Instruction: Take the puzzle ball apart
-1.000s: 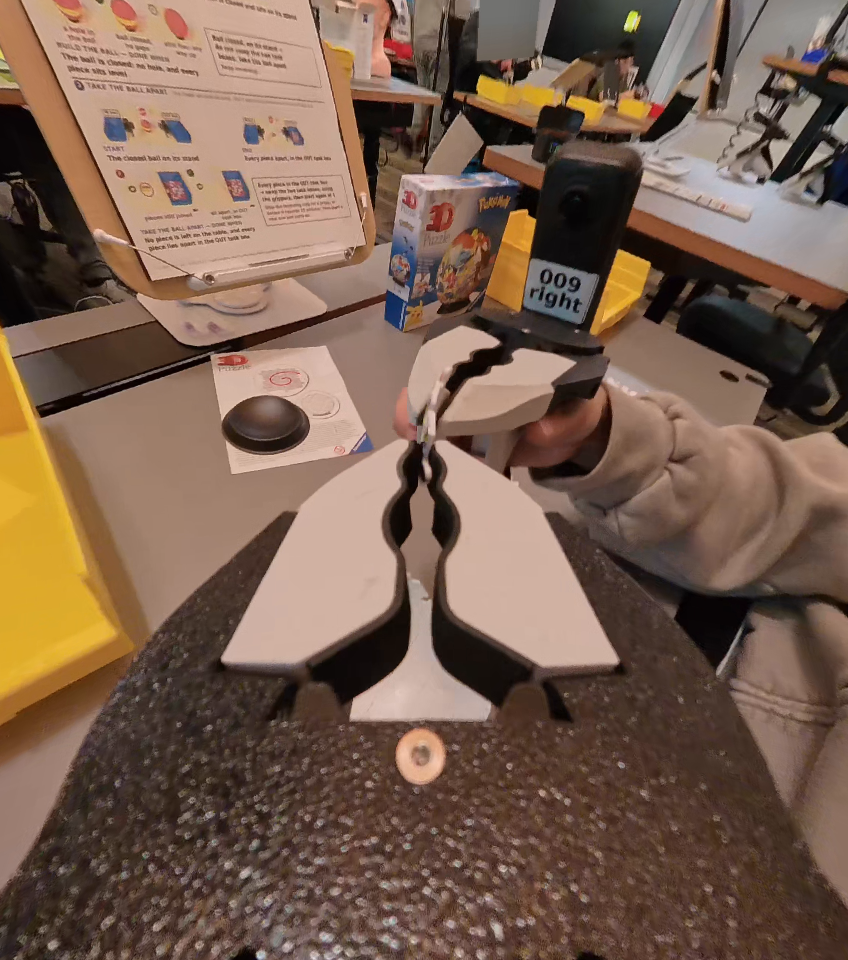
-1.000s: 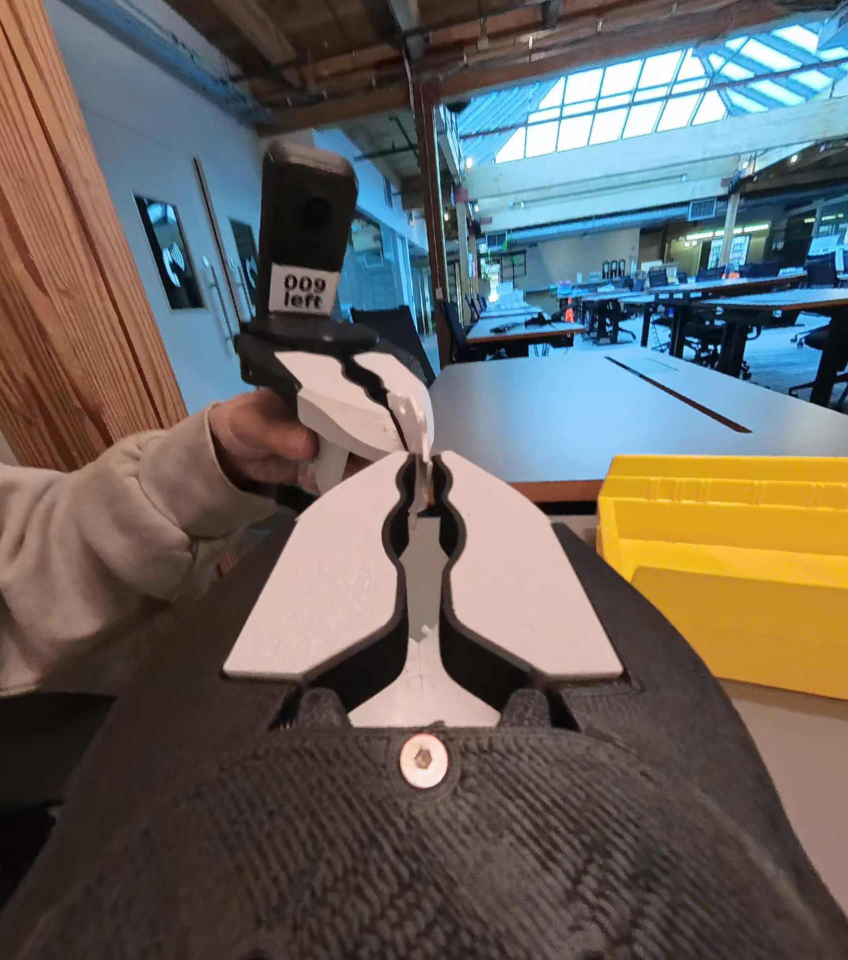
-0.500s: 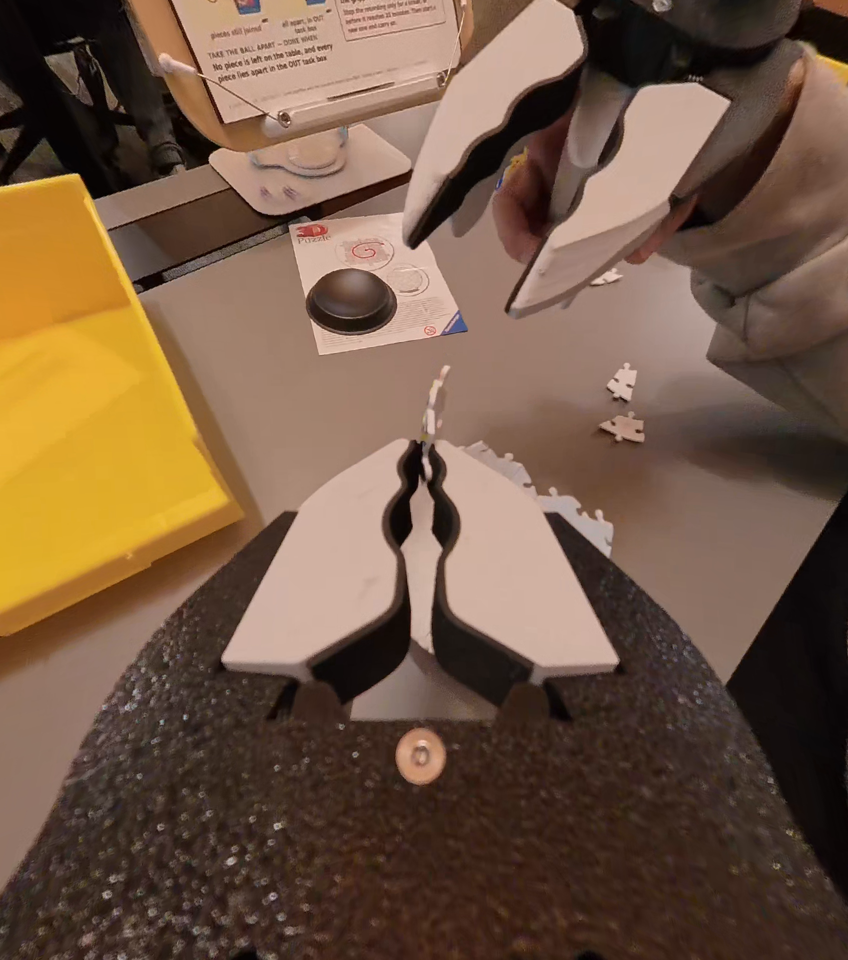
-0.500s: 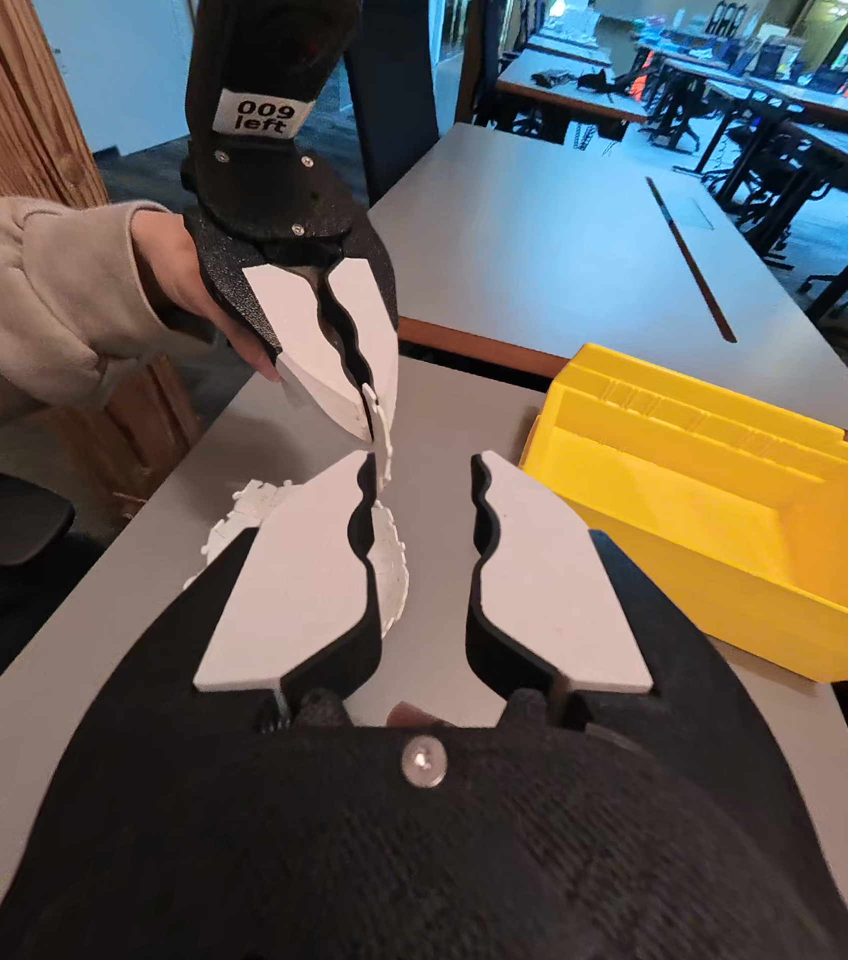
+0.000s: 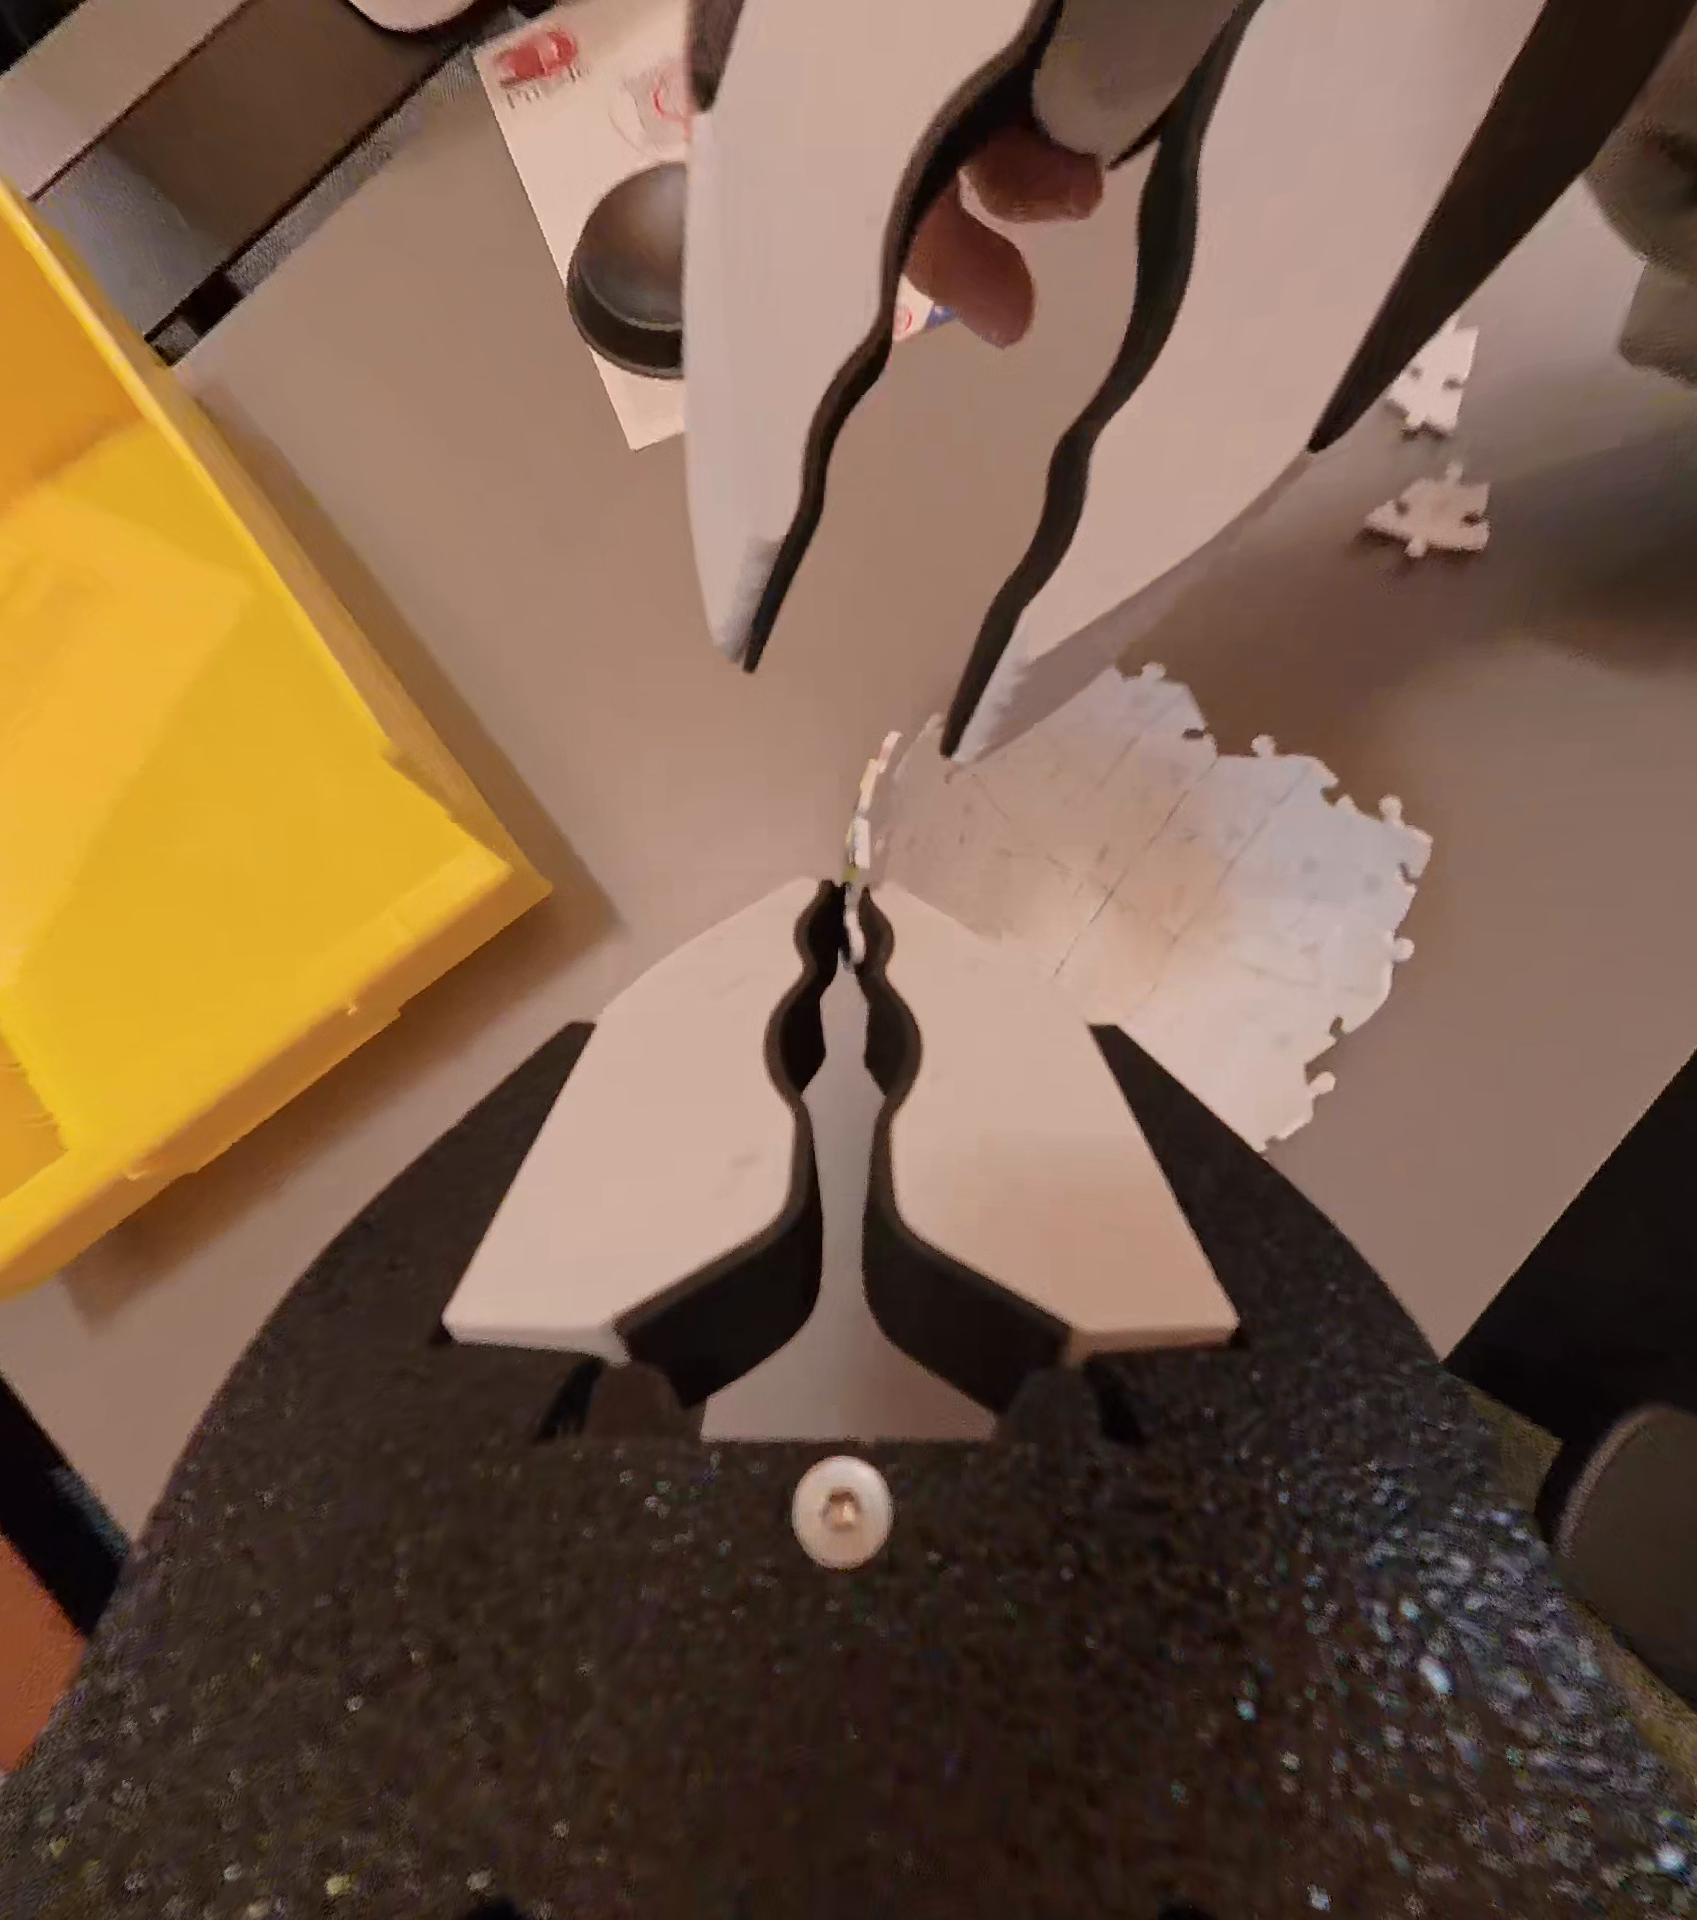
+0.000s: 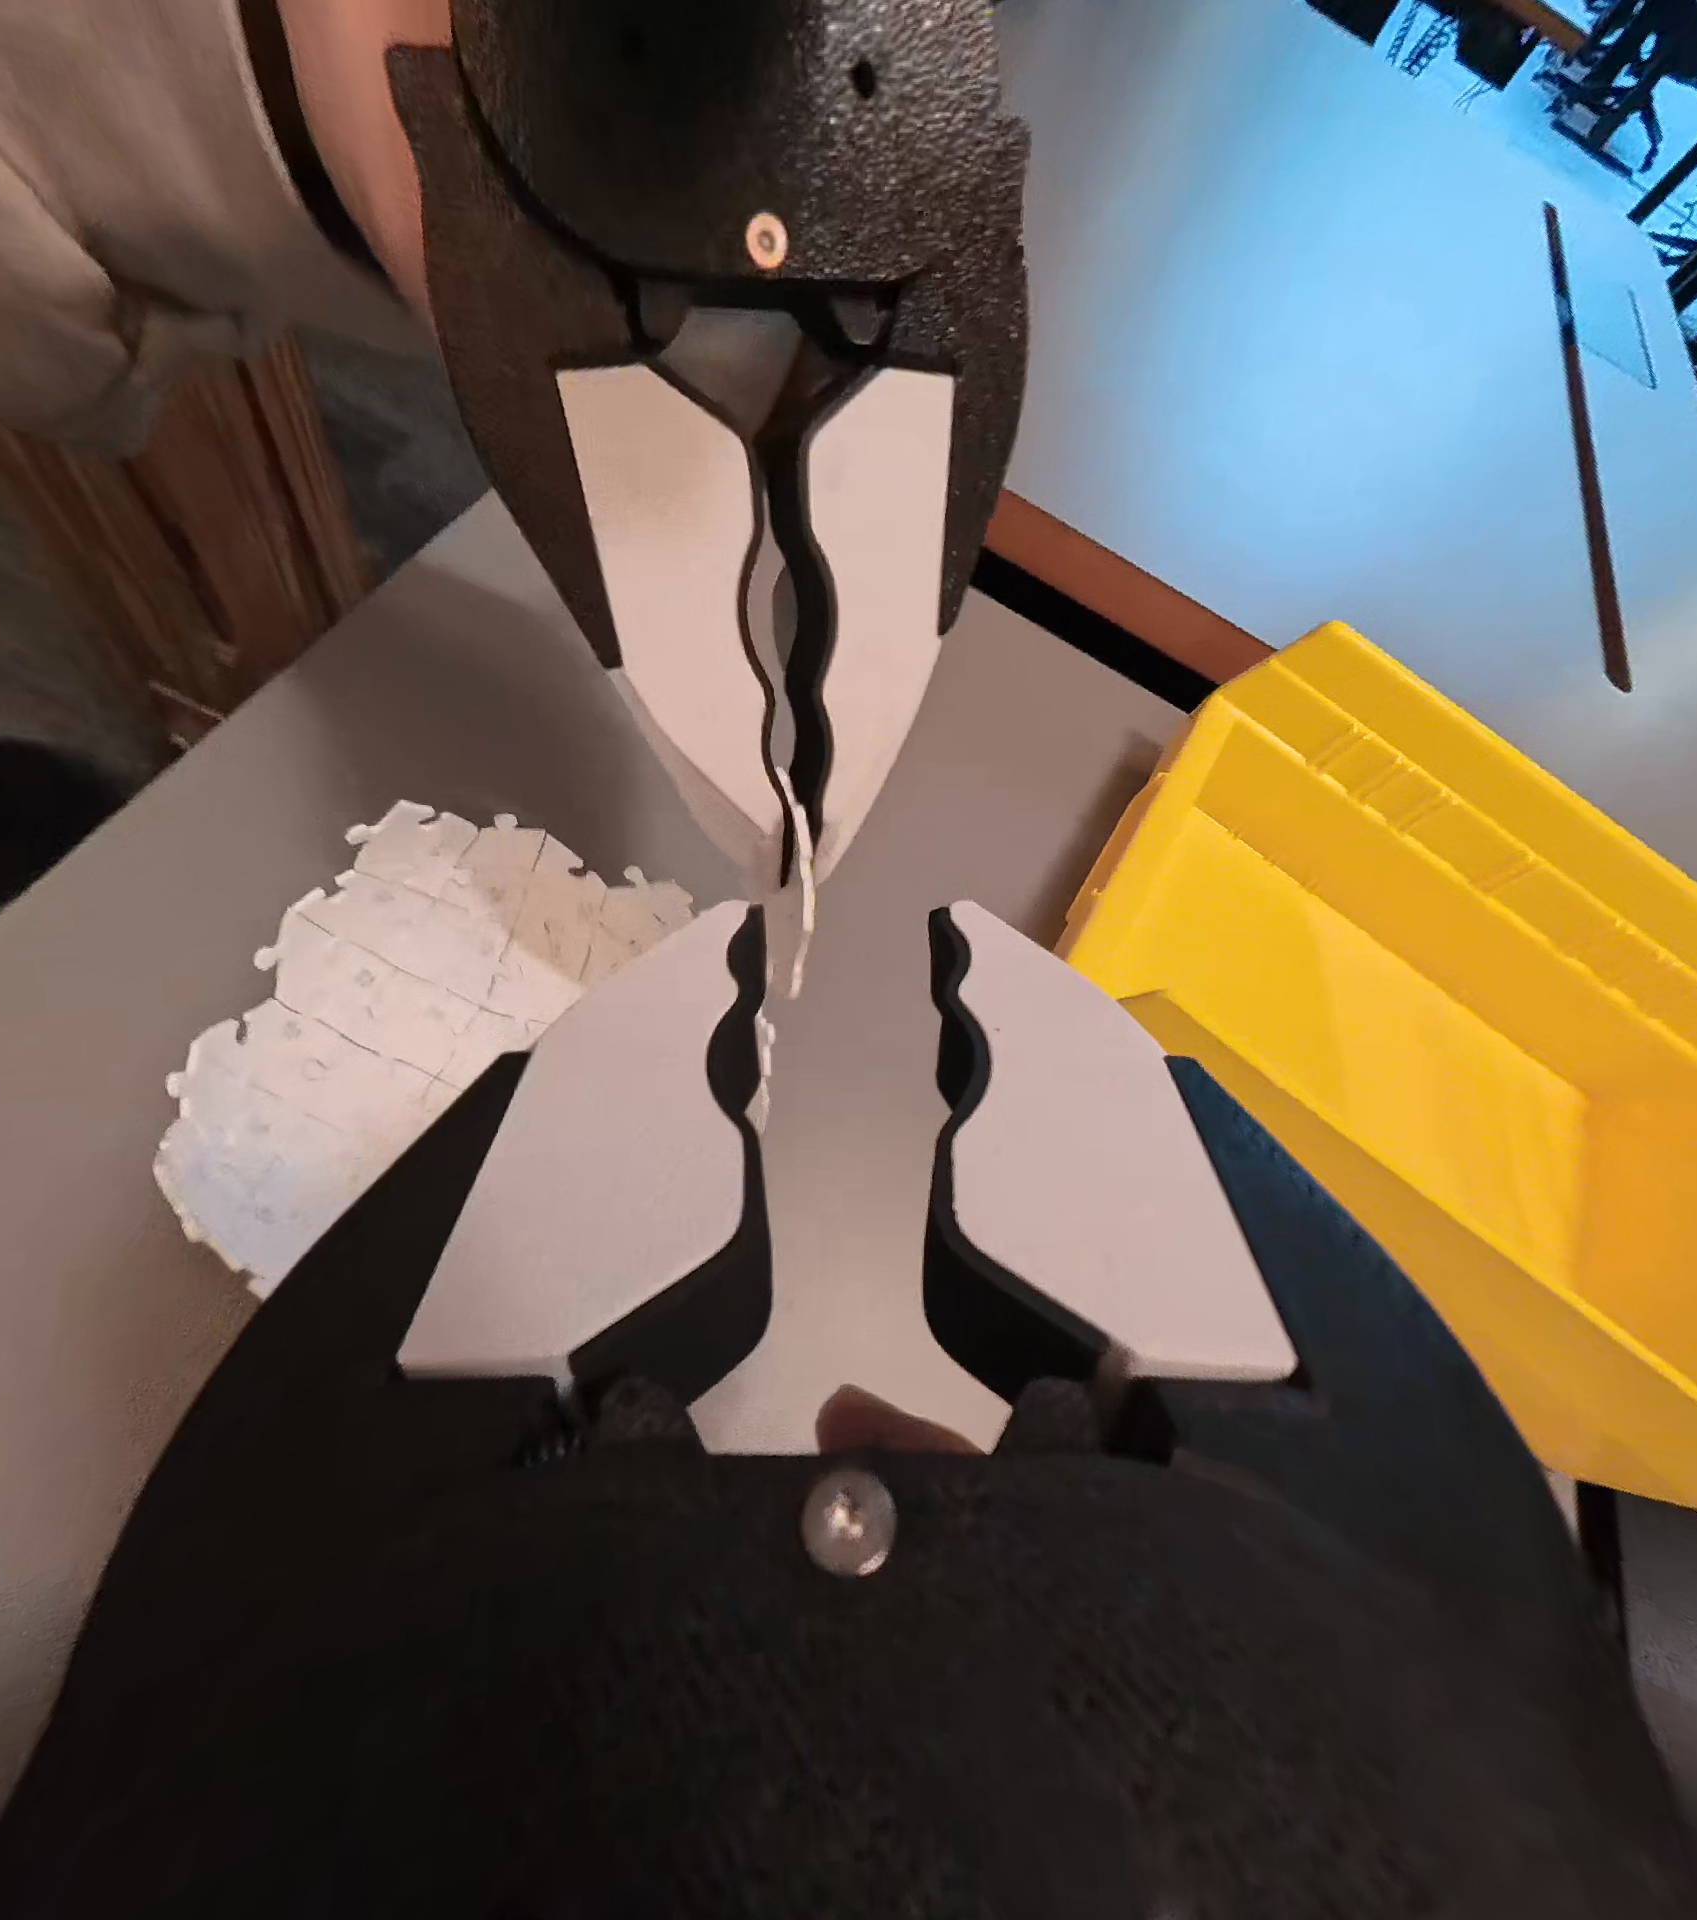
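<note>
My left gripper is shut on a small white puzzle piece that stands up from its tips. A curved white section of the puzzle ball lies on the grey table just beyond and to the right. My right gripper is open and empty, facing the left gripper tip to tip. The held piece hangs by the inner edge of its left finger. The ball section lies below and to the left. In the left wrist view the right gripper hangs open above the piece.
A yellow bin stands at the left, and shows at the right in the right wrist view. Two loose white pieces lie at the far right. A black dome stand sits on a leaflet behind the right gripper. Both grippers' tips are close together, under 4 cm apart.
Both grippers were shut on the same piece, held high. The right gripper has opened and let go. Both have tipped down and dropped toward the ball section on the table.
</note>
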Available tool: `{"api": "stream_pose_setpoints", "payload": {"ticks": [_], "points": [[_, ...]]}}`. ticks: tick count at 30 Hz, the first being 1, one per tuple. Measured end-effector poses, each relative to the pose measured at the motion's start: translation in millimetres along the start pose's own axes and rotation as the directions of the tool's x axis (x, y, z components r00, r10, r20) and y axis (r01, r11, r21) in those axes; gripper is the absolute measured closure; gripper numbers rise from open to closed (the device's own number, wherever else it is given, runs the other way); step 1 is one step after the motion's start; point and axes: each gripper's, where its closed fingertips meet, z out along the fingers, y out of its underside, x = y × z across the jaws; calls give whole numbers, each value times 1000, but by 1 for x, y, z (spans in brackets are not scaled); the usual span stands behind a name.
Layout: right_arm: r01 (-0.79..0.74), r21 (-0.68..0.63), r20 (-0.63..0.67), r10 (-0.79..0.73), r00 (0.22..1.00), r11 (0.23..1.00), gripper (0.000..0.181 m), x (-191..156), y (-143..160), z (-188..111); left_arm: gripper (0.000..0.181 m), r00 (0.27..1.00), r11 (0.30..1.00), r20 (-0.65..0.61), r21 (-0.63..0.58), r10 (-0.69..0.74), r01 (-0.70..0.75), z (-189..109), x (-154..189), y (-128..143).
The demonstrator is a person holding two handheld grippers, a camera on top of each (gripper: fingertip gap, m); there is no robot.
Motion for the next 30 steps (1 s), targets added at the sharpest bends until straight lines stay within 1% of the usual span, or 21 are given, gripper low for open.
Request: {"api": "stream_pose_setpoints", "payload": {"ticks": [1, 4, 7, 13, 16, 21, 23, 24, 28, 30], "points": [[13, -7, 8, -13, 1000, 1000, 151, 0, 1, 2, 180, 1000, 1000, 4, -19, 17, -17, 2, 0, 0], [40, -19, 57, -39, 998, 999, 161, -7, 2, 6, 180, 999, 998, -15, -42, 38, -39, 5, 2, -3], [72, -67, 69, -68, 995, 995, 176, -9, 10, 9, 180, 999, 998, -21, -60, 34, -35, 6, 2, -5], [83, -91, 67, -77, 995, 992, 178, -8, 17, 13, 180, 998, 991, -15, -123, 54, -55, 11, 0, -1], [31, -41, 46, -29, 999, 999, 179, -4, 16, 11, 179, 999, 994, -9, -100, 38, -38, 11, -2, -4], [-81, 70, 58, 77, 995, 994, 179, -4, 15, 10, 176, 1000, 999, -6, -45, 5, -5, 12, -3, -8], [-110, 100, 50, 105, 993, 989, 179, -3, 15, 10, 163, 1000, 999, -5, -32, -28, 28, 14, -4, -8], [-124, 114, 57, 118, 991, 986, 179, -4, 15, 9, 162, 999, 999, -15, -28, -45, 44, 15, -3, -7], [-182, 172, 58, 174, 983, 968, 179, -1, 13, 4, 162, 996, 997, -25, -18, -80, 80, 16, -1, -5], [-208, 190, 57, 201, 978, 959, 179, 1, 14, 2, 166, 996, 996, -31, -14, -86, 85, 17, 1, -5]]}}
